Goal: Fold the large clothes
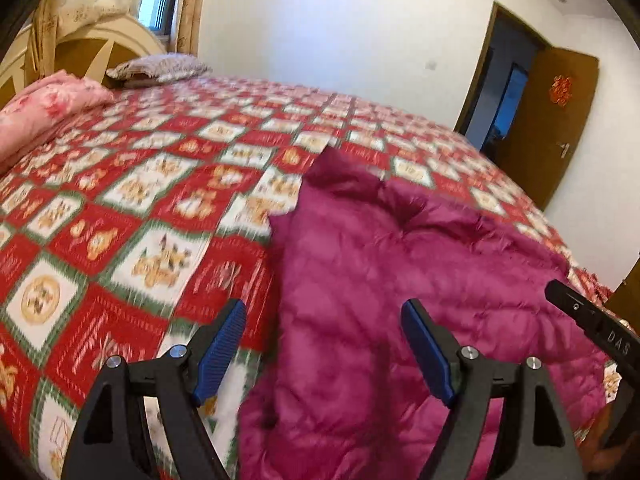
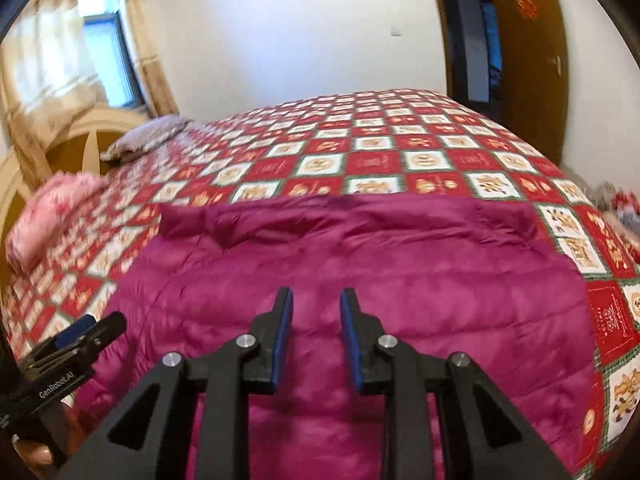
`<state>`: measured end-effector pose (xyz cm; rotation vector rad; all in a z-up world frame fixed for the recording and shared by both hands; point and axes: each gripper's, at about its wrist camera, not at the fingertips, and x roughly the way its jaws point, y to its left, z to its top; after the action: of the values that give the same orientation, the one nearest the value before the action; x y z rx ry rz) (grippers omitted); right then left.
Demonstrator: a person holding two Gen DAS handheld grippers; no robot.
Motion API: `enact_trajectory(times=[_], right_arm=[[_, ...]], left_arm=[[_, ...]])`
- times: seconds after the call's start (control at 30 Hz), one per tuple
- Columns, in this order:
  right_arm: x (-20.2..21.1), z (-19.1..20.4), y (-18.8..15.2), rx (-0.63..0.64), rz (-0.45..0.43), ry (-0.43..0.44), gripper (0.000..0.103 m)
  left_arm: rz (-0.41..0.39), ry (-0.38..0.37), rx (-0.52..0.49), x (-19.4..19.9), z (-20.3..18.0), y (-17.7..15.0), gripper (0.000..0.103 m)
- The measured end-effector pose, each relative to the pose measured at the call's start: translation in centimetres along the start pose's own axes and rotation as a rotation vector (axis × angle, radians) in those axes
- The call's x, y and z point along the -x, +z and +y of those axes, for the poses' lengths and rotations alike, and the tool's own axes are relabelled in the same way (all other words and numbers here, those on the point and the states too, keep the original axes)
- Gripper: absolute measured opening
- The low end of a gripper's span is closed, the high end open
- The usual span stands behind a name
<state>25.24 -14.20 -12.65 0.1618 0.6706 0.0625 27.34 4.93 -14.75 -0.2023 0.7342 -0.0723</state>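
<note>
A large magenta quilted jacket (image 1: 400, 288) lies spread on the bed; it also shows in the right wrist view (image 2: 360, 264), with a folded band along its far edge. My left gripper (image 1: 324, 312) is wide open and empty, hovering above the jacket's left edge. My right gripper (image 2: 316, 304) is open with a narrow gap, empty, above the middle of the jacket. The right gripper's tip shows at the right of the left wrist view (image 1: 576, 304). The left gripper shows at the lower left of the right wrist view (image 2: 86, 330).
The bed has a red, white and green patchwork cover (image 1: 140, 200). A pink folded blanket (image 1: 44, 108) and a grey pillow (image 1: 160, 66) lie by the headboard. A window with curtains (image 2: 104, 40) is at the back left. A brown door (image 1: 548, 120) stands open on the right.
</note>
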Motion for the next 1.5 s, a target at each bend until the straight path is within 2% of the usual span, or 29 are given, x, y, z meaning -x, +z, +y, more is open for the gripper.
enact_trajectory(times=[0.13, 0.27, 0.5, 0.6, 0.73, 0.77, 0.8, 0.87, 0.9, 0.97, 1.13, 1.3, 1.5], right_arm=[[-3.2, -0.1, -2.1, -0.034, 0.094, -0.003, 0.027], [-3.8, -0.4, -3.2, -0.007, 0.086, -0.013, 0.026], [-3.4, -0.1, -3.6, -0.008, 0.074, -0.018, 0.026], [-3.6, 0.2, -3.6, -0.006, 0.069, -0.020, 0.026], [-3.5, 0.1, -3.8, -0.012, 0.070, -0.013, 0.026], [-3.5, 0.0, -3.8, -0.016, 0.071, -0.009, 0.026], [-3.5, 0.0, -3.8, -0.019, 0.071, -0.006, 0.026], [-3.5, -0.2, -3.8, -0.028, 0.073, 0.002, 0.026], [-3.6, -0.3, -3.8, -0.034, 0.074, 0.007, 0.026], [-3.6, -0.5, -3.8, -0.049, 0.075, 0.020, 0.026], [-3.5, -1.2, -3.9, -0.084, 0.079, 0.052, 0.026], [-3.5, -1.6, -3.9, -0.120, 0.083, 0.086, 0.026], [-2.8, -3.2, -3.2, -0.190, 0.112, 0.166, 0.023]], left_arm=[[0.048, -0.023, 0.073, -0.9, 1.3, -1.0, 0.080], [0.070, -0.089, 0.186, -1.6, 2.6, -2.0, 0.081], [0.057, -0.102, 0.188, -0.9, 1.7, -3.0, 0.082], [0.026, -0.101, 0.189, -1.3, 1.4, -3.3, 0.092], [0.017, -0.098, 0.158, -1.6, 0.2, -3.1, 0.092], [0.021, -0.131, 0.166, -1.5, 0.1, -3.0, 0.089], [0.024, -0.177, 0.185, -1.4, 0.1, -2.9, 0.067], [0.048, -0.241, 0.201, -1.4, -0.1, -2.6, 0.044], [0.044, -0.240, 0.189, -1.2, -0.4, -2.5, 0.038], [0.025, -0.234, 0.150, -0.5, -1.1, -2.0, 0.032], [-0.035, -0.266, 0.077, 1.8, -3.4, -0.2, 0.028], [-0.083, -0.332, -0.055, 3.8, -7.2, 1.1, 0.028], [-0.123, -0.360, -0.239, 5.1, -11.9, 1.4, 0.027]])
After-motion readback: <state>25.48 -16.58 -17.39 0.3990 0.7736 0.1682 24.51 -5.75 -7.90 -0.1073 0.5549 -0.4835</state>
